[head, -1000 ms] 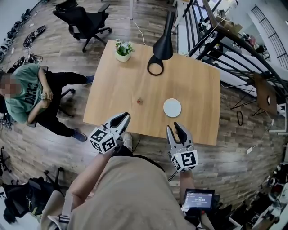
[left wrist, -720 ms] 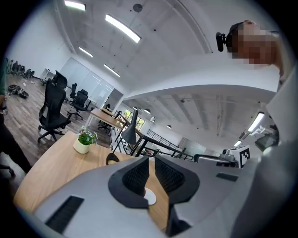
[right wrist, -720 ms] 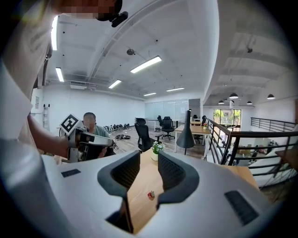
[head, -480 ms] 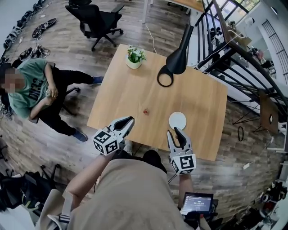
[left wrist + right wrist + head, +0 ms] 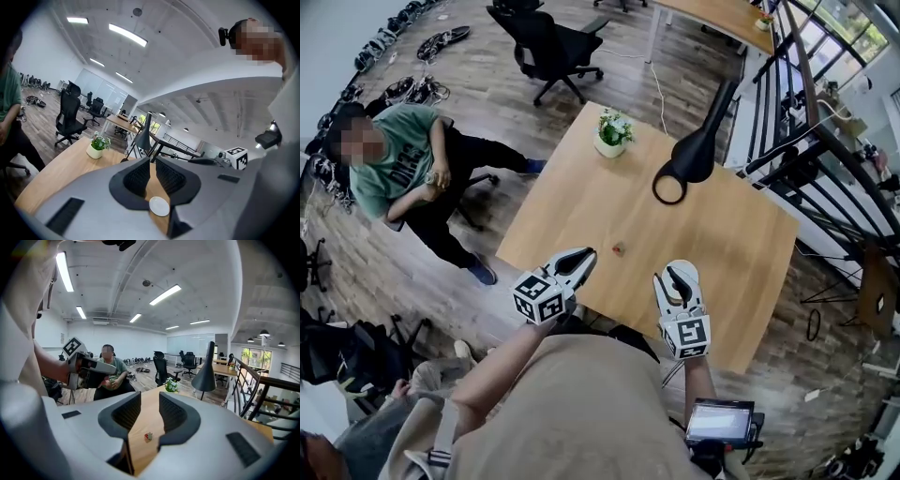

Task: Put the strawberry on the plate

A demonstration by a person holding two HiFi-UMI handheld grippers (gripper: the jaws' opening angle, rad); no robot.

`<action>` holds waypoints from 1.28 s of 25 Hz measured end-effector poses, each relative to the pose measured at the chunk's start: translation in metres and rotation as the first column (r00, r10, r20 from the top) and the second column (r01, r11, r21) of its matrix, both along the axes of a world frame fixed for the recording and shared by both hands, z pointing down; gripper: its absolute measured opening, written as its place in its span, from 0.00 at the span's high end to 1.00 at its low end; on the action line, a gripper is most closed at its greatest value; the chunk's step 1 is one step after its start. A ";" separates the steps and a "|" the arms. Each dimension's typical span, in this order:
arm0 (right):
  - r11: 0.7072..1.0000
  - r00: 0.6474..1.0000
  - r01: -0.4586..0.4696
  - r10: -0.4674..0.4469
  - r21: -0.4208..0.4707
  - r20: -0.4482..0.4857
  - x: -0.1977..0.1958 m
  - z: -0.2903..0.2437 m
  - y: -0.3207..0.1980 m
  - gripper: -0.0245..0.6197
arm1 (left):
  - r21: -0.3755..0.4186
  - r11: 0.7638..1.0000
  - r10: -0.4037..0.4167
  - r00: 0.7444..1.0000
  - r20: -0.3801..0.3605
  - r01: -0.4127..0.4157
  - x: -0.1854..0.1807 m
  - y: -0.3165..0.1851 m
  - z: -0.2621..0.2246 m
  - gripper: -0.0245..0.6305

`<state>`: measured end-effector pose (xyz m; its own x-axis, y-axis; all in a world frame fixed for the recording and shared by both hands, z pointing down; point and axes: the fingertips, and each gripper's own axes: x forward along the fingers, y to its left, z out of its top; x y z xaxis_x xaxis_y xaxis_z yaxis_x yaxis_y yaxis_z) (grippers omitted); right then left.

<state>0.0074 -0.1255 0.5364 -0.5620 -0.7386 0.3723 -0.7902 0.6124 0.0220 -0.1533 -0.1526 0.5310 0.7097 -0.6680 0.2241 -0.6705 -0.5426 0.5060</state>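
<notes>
The left gripper (image 5: 581, 257) and right gripper (image 5: 673, 277) had been brought closer to the plate (image 5: 159, 206), jaws spread and empty. The strawberry (image 5: 619, 249) was still left beside the plate, apart from it.

Open-plan office, black swivel chairs (image 5: 548, 42) standing on wood flooring (image 5: 478, 94), strip lights (image 5: 127, 34) glowing on a white ceiling, desks (image 5: 117, 123) lining up beyond, a seated person (image 5: 398, 169) waiting beside a wooden table (image 5: 581, 202) carrying a potted plant (image 5: 612, 131) and black desk lamp (image 5: 703, 150)
</notes>
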 end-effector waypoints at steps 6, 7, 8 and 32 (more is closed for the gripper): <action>0.993 0.992 0.111 -0.112 -0.028 -0.050 -0.004 0.033 -0.019 0.78 | -0.008 0.998 -0.058 0.998 0.039 0.059 0.002 -0.009 0.011 0.90; 0.991 0.990 0.130 -0.132 -0.033 -0.053 -0.008 0.038 -0.023 0.78 | -0.011 0.998 -0.069 0.996 0.048 0.070 0.000 -0.008 0.013 0.90; 0.988 0.987 0.148 -0.150 -0.037 -0.054 -0.013 0.043 -0.027 0.78 | -0.013 0.997 -0.079 0.995 0.058 0.079 -0.003 -0.008 0.014 0.90; 0.808 0.766 0.474 -0.574 -0.350 -0.289 -0.073 0.274 -0.052 0.67 | -0.095 0.983 -0.134 0.969 0.208 0.156 -0.030 -0.005 0.068 0.90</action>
<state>-0.0659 -0.1771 0.8107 -0.6188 -0.2254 0.7525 -0.3055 0.9516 0.0338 -0.1832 -0.1574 0.5988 0.5400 -0.7237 0.4297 -0.8317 -0.3804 0.4044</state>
